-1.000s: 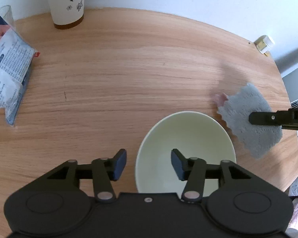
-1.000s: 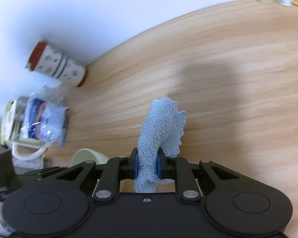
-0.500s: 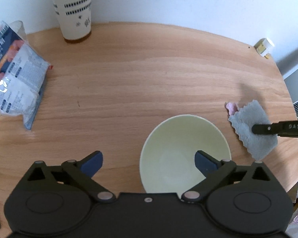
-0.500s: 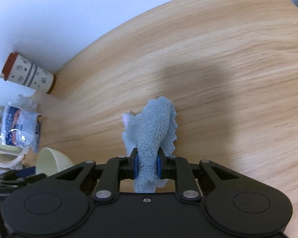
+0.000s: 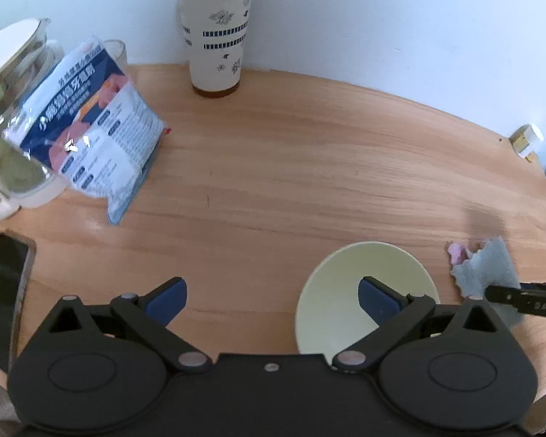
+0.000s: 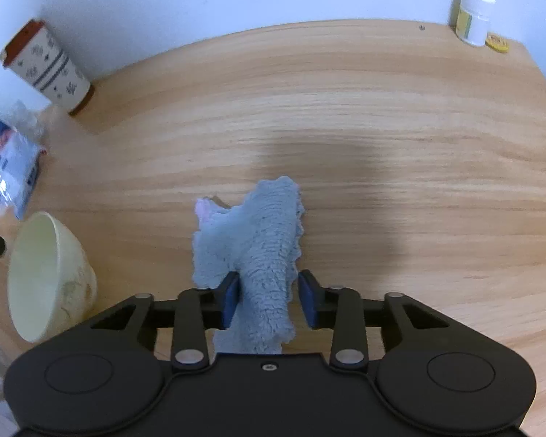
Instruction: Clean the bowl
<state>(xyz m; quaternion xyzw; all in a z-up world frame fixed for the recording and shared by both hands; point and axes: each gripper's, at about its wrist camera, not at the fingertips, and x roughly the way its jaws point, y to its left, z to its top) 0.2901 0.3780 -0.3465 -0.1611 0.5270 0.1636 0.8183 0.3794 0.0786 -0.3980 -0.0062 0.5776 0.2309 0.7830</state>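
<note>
Pale bowl (image 5: 364,291) upright near the desk's (image 5: 309,167) front edge, toward its right corner, empty, just beside the blue-grey cloth (image 6: 258,247). Left gripper (image 5: 271,296) spread wide, holding nothing; right gripper (image 6: 267,300) opening around the cloth, pads no longer pinching the fold between them. Probably stiff, smooth, breakable and fairly light: best pinched at the rim wall, gently.

The right gripper (image 6: 267,300) pointed down at the wooden table (image 6: 400,138), its jaws opening around a grey-blue fleecy cloth (image 6: 258,244) that lay bunched between the blue pads (image 6: 307,304), perhaps no longer pinched. A pale yellow bowl (image 6: 51,276) sat left, a patterned cup (image 6: 47,67) behind it.
</note>
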